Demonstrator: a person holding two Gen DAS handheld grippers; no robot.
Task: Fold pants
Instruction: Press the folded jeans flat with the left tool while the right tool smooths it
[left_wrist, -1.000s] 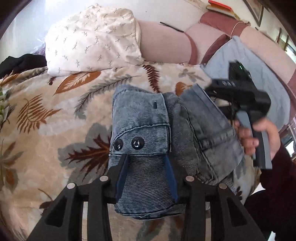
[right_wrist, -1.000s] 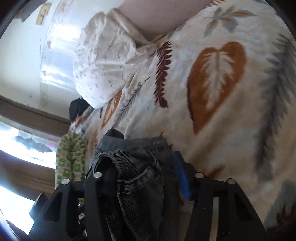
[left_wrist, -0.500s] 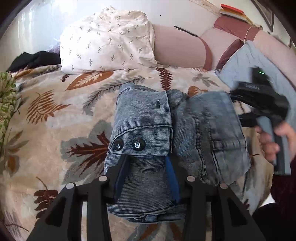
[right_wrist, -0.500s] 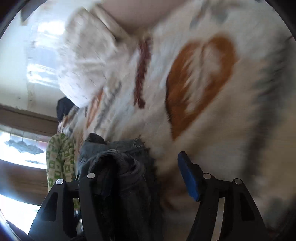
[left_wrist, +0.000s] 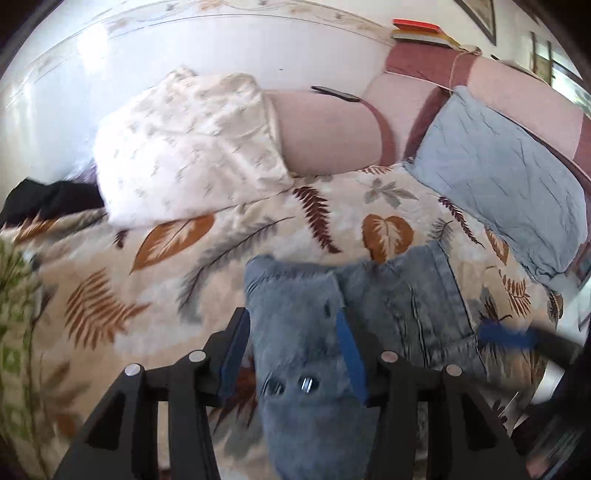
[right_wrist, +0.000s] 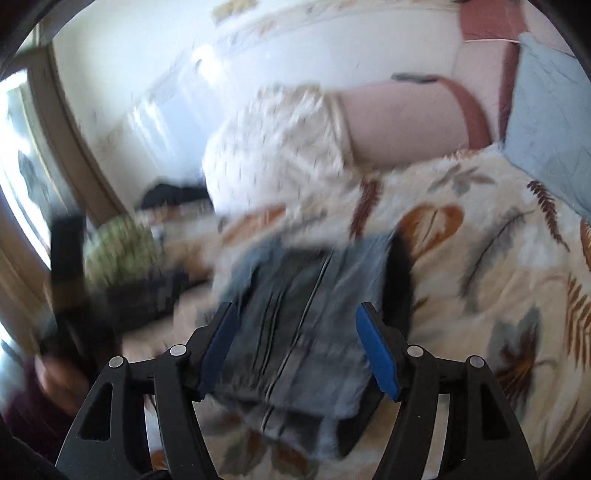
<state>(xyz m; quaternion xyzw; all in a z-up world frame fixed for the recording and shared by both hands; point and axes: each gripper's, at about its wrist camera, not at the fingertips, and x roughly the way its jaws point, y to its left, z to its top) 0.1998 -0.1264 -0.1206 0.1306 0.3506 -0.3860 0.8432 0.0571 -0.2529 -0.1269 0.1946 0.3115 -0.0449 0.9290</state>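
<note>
we see the folded pants (left_wrist: 317, 321), a washed blue denim bundle, lying on the leaf-print bedspread (left_wrist: 110, 295) near the front edge of the bed, two dark buttons (left_wrist: 308, 384) showing on the near flap. our left gripper (left_wrist: 291, 354) sits low over that near flap; its jaws are opening, the blue pads stand either side of the denim with the cloth between them, and the pads do not appear to press on it. our right gripper (right_wrist: 299, 347) is spread wide above the right part of the bundle; in the right wrist view the denim lies below and between the blue pads, not pinched, though the picture is blurred. from the left wrist view one blue pad of the right gripper shows as a smear at the right edge, just over the pants. behind the pants a white patterned pillow (left_wrist: 184, 147) leans against a pink bolster (left_wrist: 328, 136), and a pale blue pillow (left_wrist: 498, 177) lies to the right. a green patterned cloth (right_wrist: 118, 247) and a black garment (left_wrist: 48, 195) rest at the far left.
</note>
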